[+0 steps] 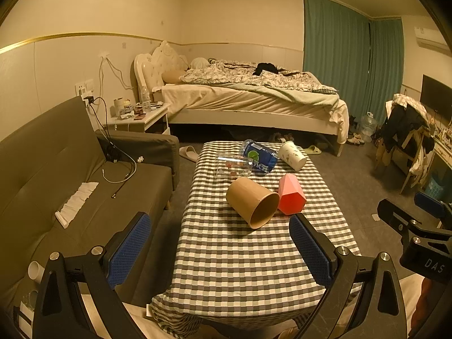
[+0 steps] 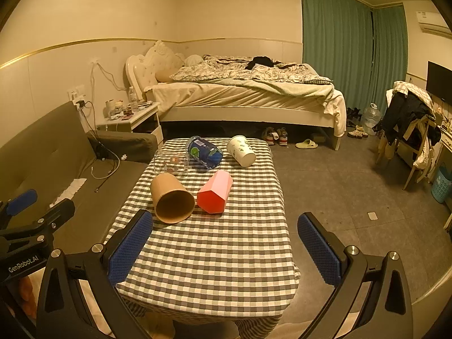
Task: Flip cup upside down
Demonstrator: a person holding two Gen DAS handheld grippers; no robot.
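Brown cardboard cup (image 1: 252, 202) lying on its side near the middle of the checked table (image 1: 240, 268), open mouth turned toward the cameras, bottom pointing back toward the bed (image 1: 254, 96). Just beside it, on its right, a pink faceted cup (image 1: 291, 195), also tipped over, close enough that touching or not cannot be told. Farther back, three more on their sides: a clear plastic cup (image 1: 233, 166), a blue printed cup (image 1: 260, 156) and a white paper cup (image 1: 292, 154), the clear and blue ones overlapping in the left wrist view.

Left claw (image 1: 220, 250) spread wide, blue pads (image 1: 127, 250) well apart, nothing between them, hovering over the near end of the table, short of the brown cup. Right claw (image 2: 224, 251) likewise released and empty, its left pad near the mouth of the brown cup (image 2: 173, 197) in the right wrist view, apart from it. Pink cup (image 2: 215, 196) lying between the two pads' lines of sight, farther off.

Grey sofa (image 1: 70, 183) along the left of the table, with cables and a white folded cloth on the seat. Green curtain (image 1: 339, 50) behind the bed.
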